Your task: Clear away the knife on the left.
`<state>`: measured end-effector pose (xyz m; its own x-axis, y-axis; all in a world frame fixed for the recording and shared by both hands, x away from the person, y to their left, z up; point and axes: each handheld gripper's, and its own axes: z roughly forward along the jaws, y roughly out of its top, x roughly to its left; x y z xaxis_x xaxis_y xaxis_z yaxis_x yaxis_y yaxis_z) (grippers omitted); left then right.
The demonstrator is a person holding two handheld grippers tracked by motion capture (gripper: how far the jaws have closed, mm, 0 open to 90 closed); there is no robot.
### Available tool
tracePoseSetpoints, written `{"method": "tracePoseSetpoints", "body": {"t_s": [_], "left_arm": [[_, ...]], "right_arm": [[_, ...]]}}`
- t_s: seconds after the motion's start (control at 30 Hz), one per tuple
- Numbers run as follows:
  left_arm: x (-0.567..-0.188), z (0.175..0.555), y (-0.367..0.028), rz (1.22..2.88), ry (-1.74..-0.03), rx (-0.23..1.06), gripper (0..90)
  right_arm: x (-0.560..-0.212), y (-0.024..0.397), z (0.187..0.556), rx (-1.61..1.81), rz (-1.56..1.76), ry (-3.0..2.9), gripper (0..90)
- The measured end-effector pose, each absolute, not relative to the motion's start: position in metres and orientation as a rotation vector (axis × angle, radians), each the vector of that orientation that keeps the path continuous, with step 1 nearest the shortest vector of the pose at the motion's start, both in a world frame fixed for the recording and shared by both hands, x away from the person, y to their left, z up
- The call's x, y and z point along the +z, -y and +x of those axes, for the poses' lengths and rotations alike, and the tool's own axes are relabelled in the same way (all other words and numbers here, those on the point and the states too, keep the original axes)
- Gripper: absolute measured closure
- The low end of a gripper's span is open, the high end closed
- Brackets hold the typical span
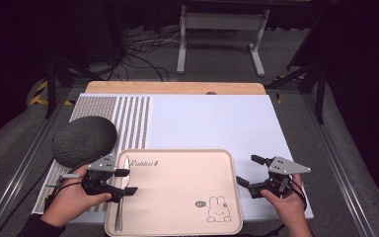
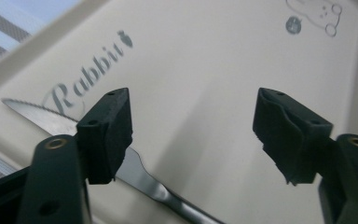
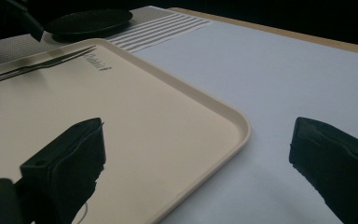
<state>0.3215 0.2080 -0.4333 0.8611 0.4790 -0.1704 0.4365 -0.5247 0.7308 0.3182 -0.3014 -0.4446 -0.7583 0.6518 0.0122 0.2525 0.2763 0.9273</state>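
White matting is lying under the beige rabbit-print plastic tray point(image 1: 177, 197), where the left gripper point(image 2: 193, 135), jaws wide and empty, is risking skidding the silver serrated knife point(image 2: 51, 120); the right gripper point(image 3: 205, 163) is hovering agape, empty.

Left gripper point(image 1: 127, 181) held in left hand point(image 1: 71, 196), jaws spread wide, pointing right. Right gripper point(image 1: 247, 171) held in right hand point(image 1: 287, 200), jaws likewise parted, pointing left. Forearms entering from bottom edge.
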Motion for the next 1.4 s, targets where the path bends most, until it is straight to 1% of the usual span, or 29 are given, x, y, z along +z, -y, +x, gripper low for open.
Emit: {"method": "tracePoseSetpoints", "body": {"t_s": [0.13, 0.27, 0.33, 0.6, 0.77, 0.93, 1.2, 1.4], "left_arm": [[-0.426, 0.321, -0.212, 2.148, -0.633, 0.108, 21.5], [-0.424, 0.32, -0.219, 2.096, -0.607, 0.154, 18.8], [-0.424, 0.321, -0.226, 2.048, -0.581, 0.21, 17.8], [-0.426, 0.317, -0.248, 1.906, -0.56, 0.246, 14.9], [-0.425, 0.314, -0.264, 1.879, -0.569, 0.277, 14.8], [-0.429, 0.311, -0.279, 1.807, -0.566, 0.298, 14.8], [-0.442, 0.306, -0.3, 1.772, -0.585, 0.365, 14.6], [-0.458, 0.303, -0.31, 1.754, -0.592, 0.366, 13.7]], "right_arm": [[-0.445, 0.302, 0.318, 1.48, 0.82, -2.181, 4.6], [-0.445, 0.302, 0.318, 1.481, 0.819, -2.181, 4.6], [-0.444, 0.303, 0.317, 1.482, 0.822, -2.178, 4.6], [-0.445, 0.302, 0.317, 1.482, 0.814, -2.173, 4.5], [-0.444, 0.303, 0.317, 1.484, 0.811, -2.164, 4.5], [-0.444, 0.304, 0.317, 1.49, 0.813, -2.155, 4.5], [-0.443, 0.305, 0.316, 1.498, 0.81, -2.151, 4.4], [-0.443, 0.306, 0.316, 1.504, 0.806, -2.145, 4.4]]}}
